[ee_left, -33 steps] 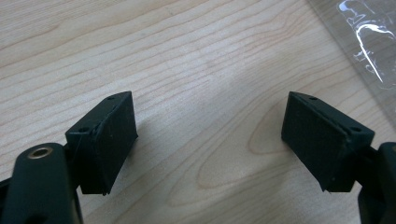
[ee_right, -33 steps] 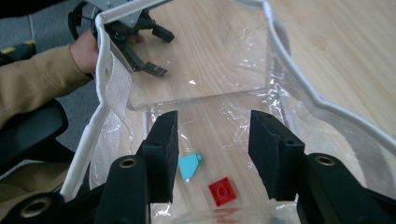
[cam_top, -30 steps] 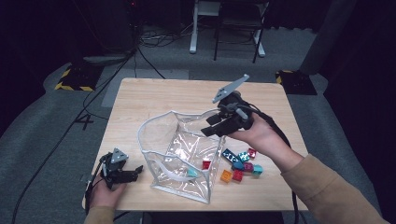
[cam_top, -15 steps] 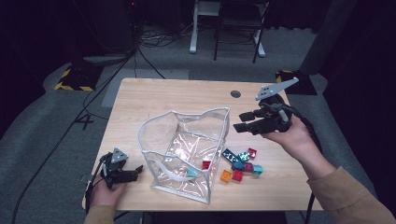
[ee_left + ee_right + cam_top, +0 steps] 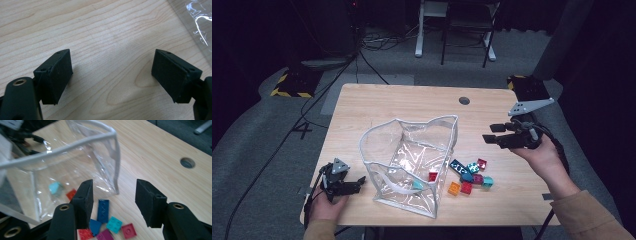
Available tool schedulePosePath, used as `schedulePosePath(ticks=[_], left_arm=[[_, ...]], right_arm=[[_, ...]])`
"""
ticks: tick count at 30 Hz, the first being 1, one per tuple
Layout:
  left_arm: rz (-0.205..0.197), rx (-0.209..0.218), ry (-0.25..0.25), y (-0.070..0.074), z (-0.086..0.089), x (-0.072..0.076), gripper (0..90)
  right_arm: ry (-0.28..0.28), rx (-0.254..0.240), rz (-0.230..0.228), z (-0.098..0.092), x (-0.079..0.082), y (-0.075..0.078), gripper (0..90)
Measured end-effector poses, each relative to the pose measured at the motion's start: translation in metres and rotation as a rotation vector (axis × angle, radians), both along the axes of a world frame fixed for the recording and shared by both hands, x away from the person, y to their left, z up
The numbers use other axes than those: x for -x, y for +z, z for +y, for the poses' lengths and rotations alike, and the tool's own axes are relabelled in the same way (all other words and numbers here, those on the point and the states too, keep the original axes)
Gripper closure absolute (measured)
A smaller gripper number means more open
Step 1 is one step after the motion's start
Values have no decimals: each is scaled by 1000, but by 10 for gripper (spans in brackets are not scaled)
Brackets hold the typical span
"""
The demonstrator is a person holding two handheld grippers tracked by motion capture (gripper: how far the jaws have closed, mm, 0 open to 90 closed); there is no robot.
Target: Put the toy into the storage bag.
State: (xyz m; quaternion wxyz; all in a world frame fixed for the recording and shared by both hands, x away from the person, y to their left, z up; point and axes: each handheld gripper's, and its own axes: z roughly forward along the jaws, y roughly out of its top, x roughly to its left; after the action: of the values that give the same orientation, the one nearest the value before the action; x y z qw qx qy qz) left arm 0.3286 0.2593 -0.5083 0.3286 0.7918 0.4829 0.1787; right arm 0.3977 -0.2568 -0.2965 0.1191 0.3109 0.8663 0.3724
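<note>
A clear plastic bag (image 5: 412, 160) with white trim stands open at the table's middle. In it lie a red brick (image 5: 433, 175) and a teal brick (image 5: 417, 185). Several coloured bricks (image 5: 469, 177) lie in a cluster on the table just right of the bag. My right gripper (image 5: 488, 133) hovers right of the bag's rim, pointing left. Its jaws have just been opening, with nothing between them. Its own view looks past the right gripper (image 5: 113, 200) to the bag (image 5: 75, 157) and a dark blue brick (image 5: 103, 210). My left gripper (image 5: 360, 183) rests open at the front left, as the left gripper (image 5: 112, 75) shows over bare wood.
A round cable hole (image 5: 464, 100) sits in the wooden table (image 5: 377, 105) near its far edge. A black box (image 5: 527, 87) stands on the floor off the far right corner. Cables and chair legs lie beyond the table. A corner of the bag (image 5: 197, 25) reaches into the left gripper view.
My right gripper has drawn away from the bag's far right rim, rightward and a little down. Its jaws stand wider. The left gripper and the bag have kept still.
</note>
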Motion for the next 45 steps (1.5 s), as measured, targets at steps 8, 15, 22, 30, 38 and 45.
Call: schedulePosePath(ticks=[8, 15, 22, 30, 38, 45], left_arm=[[1, 0, 0, 0, 0, 0, 173], [0, -1, 1, 0, 0, 0, 173], [0, -1, 1, 0, 0, 0, 173], [-1, -2, 1, 0, 0, 0, 173], [-2, -1, 1, 0, 0, 0, 173], [-2, -1, 1, 0, 0, 0, 173]], right_arm=[[-58, 10, 36, -14, -8, -40, 493], [-94, 43, 85, -23, -12, -78, 500], [-98, 66, 113, -27, -13, -103, 498], [-124, 86, 156, -32, -21, -133, 483], [-107, 114, 173, -33, -23, -156, 491], [-89, 149, 194, -28, -25, -173, 494]])
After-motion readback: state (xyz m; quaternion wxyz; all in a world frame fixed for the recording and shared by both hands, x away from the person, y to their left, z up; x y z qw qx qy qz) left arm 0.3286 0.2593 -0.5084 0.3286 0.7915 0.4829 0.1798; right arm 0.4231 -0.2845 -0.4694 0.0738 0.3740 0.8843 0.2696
